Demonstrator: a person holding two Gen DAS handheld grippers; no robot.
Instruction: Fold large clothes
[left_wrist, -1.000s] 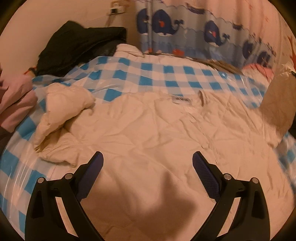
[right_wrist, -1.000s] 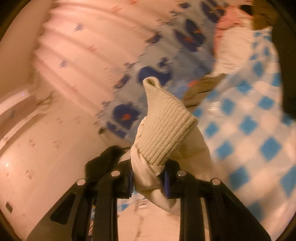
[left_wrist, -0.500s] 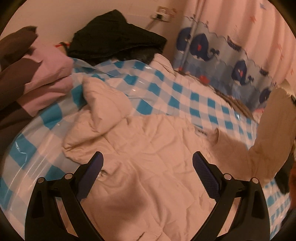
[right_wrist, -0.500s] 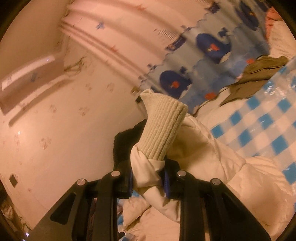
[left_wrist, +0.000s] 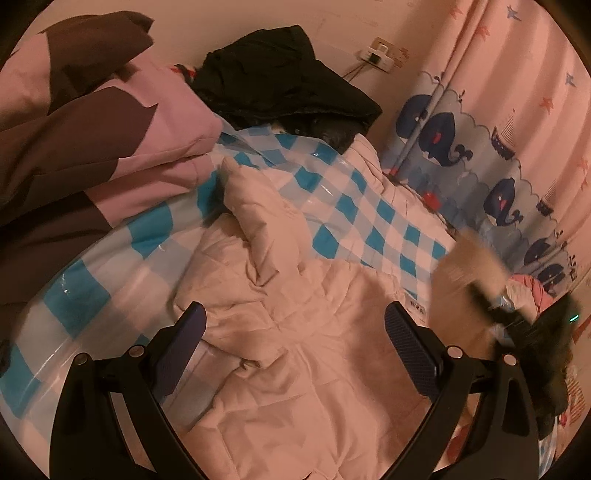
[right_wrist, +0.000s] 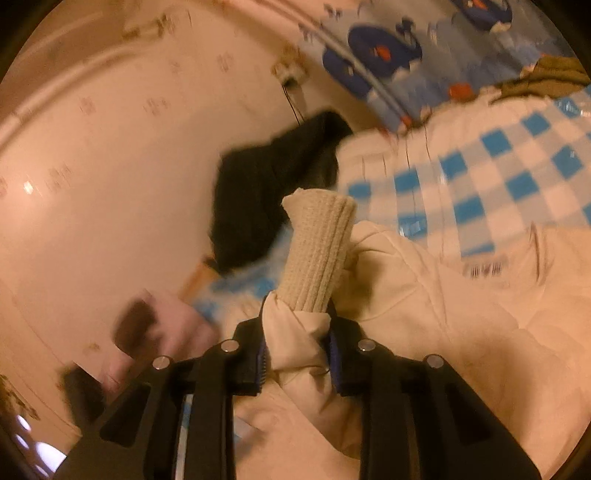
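Observation:
A cream puffer jacket (left_wrist: 295, 398) lies spread on a blue-and-white checked sheet (left_wrist: 354, 199). Its far sleeve (left_wrist: 266, 218) is bunched up at the upper left. My left gripper (left_wrist: 295, 317) hovers open just above the jacket's body, with nothing between its fingers. My right gripper (right_wrist: 297, 354) grips the other sleeve just below its ribbed beige cuff (right_wrist: 317, 251), which sticks up past the fingertips. Its jaws are opening, with the pads still against the fabric. In the left wrist view this cuff (left_wrist: 465, 258) shows blurred at the right, over the jacket's edge.
A pink-and-brown quilt (left_wrist: 92, 129) is heaped at the left and a black garment (left_wrist: 280, 81) lies against the wall behind. A whale-print curtain (left_wrist: 498, 147) hangs along the right side. A wall socket (left_wrist: 376, 59) with a cable sits above the bed.
My right gripper swung the cuffed sleeve from facing the curtain and wall down over the jacket. The left gripper shifted left and rolled, staying open.

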